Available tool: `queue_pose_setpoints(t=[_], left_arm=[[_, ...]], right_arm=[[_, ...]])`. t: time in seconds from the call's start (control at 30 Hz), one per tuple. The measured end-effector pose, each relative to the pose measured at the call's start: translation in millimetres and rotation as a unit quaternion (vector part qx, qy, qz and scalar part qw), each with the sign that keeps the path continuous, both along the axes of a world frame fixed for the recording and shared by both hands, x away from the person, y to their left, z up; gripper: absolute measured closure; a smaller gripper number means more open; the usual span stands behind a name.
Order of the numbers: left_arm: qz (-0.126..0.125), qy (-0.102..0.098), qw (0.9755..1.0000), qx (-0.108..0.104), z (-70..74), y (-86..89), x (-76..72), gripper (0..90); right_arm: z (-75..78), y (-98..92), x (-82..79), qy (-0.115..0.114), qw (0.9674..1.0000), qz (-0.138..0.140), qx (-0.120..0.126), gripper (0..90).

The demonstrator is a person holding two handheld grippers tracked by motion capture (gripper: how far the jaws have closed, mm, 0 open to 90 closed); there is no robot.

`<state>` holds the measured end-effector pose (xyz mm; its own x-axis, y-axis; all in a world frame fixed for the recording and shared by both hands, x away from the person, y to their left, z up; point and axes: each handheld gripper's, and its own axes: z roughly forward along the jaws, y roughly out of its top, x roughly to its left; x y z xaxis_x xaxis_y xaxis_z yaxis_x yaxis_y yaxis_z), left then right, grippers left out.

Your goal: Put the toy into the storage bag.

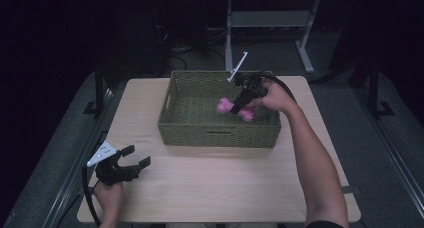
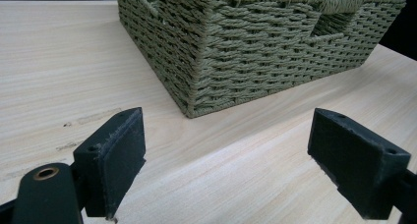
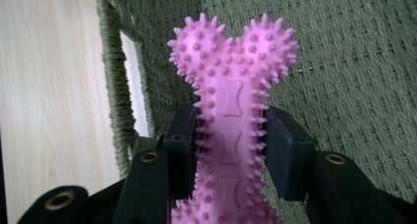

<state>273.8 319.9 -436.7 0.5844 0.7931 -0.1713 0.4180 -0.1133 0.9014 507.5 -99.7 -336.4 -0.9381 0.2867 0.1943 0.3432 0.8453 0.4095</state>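
Two grippers: right gripper (image 1: 239, 106) clamps a pink spiky bone toy (image 3: 231, 111) inside the green basket (image 1: 218, 135); left gripper (image 1: 136, 156) (jaws wide, empty) sits well apart from the basket.

A dim lab or workshop: beyond the jaws, a bare wooden tabletop (image 1: 225, 188) stood on grey carpet, with loose cables (image 1: 175, 50) and a metal-legged workbench (image 1: 270, 18) behind it.

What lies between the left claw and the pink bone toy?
In the high view, bare table and then the near wall of the basket separate the left claw from the pink bone toy.
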Motion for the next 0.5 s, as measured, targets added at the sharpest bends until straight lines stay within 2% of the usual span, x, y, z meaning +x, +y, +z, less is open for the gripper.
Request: queue_pose_setpoints(t=[0.5], left_arm=[[-0.001,-0.002,1.0000,0.001,0.2,-0.5,-0.1,13.9]], right_arm=[[-20.9,9.1,-1.3,0.013,0.9997,0.004,-0.022,57.7]])
